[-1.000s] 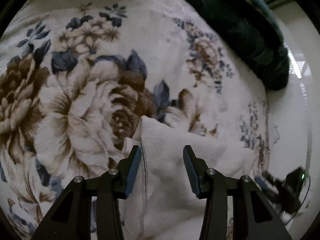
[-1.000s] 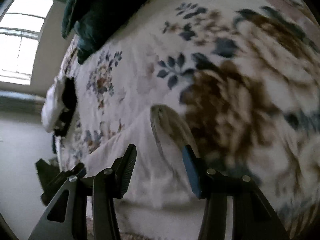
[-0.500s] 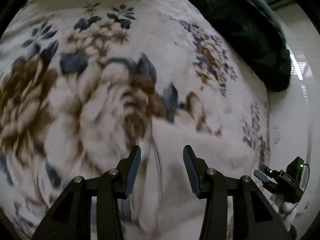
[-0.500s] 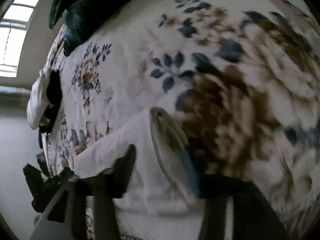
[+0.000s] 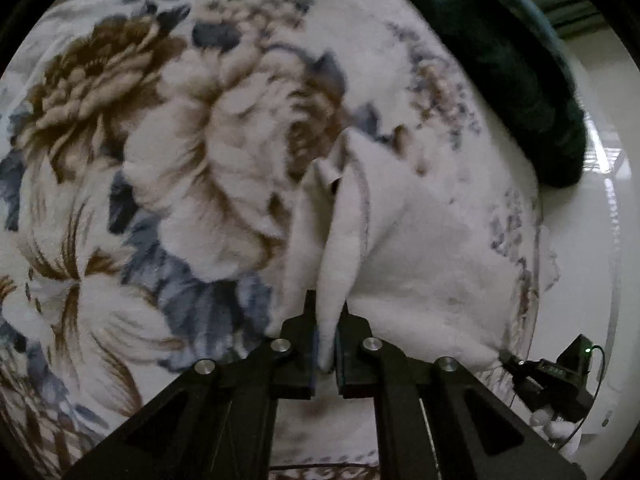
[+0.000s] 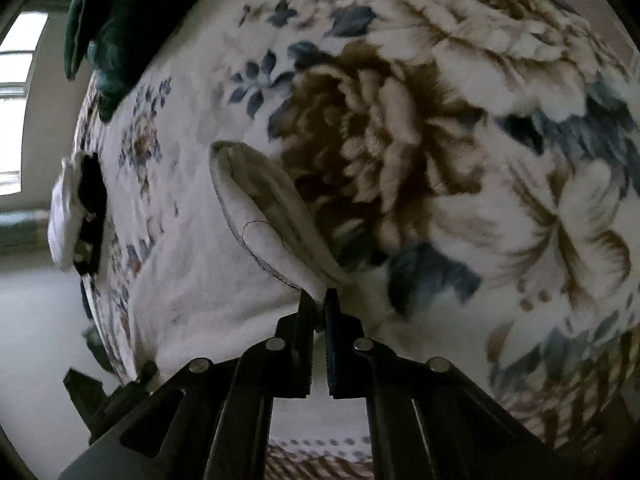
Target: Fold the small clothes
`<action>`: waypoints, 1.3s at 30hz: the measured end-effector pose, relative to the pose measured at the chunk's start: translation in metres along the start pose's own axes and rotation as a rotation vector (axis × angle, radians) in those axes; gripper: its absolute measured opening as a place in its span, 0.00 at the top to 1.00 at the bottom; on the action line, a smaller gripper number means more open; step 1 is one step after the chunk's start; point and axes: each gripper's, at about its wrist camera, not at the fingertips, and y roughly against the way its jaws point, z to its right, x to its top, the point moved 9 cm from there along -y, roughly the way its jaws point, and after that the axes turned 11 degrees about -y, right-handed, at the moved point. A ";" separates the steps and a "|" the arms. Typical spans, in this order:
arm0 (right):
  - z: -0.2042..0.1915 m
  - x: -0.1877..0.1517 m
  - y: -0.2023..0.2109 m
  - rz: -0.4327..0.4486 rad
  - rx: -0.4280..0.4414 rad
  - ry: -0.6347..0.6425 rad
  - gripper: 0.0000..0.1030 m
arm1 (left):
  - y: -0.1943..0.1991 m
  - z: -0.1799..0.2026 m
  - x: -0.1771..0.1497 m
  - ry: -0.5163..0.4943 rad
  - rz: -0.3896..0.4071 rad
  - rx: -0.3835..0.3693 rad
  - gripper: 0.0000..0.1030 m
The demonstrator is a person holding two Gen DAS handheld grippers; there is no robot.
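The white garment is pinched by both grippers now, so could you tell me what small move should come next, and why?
Probably lift both edges together. The left gripper and right gripper each pinch a raised fold of the white garment, while most of it lies on the floral blanket.

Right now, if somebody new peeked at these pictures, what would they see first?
Probably the big brown and blue flower blanket filling both views. Next, the white cloth lying on it, with the left gripper and right gripper each pinching an edge. A dark green fuzzy blanket sits heaped at the far edge.
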 end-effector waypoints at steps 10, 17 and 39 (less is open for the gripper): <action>-0.015 0.020 0.013 -0.018 0.148 0.057 0.27 | 0.018 -0.011 0.033 0.009 0.075 -0.147 0.34; -0.046 0.041 -0.060 -0.176 0.303 0.082 0.25 | -0.063 0.013 0.060 -0.007 -0.013 -0.319 0.34; -0.233 -0.015 0.010 -0.076 0.296 0.263 0.80 | 0.092 0.020 0.139 -0.116 0.229 -0.302 0.91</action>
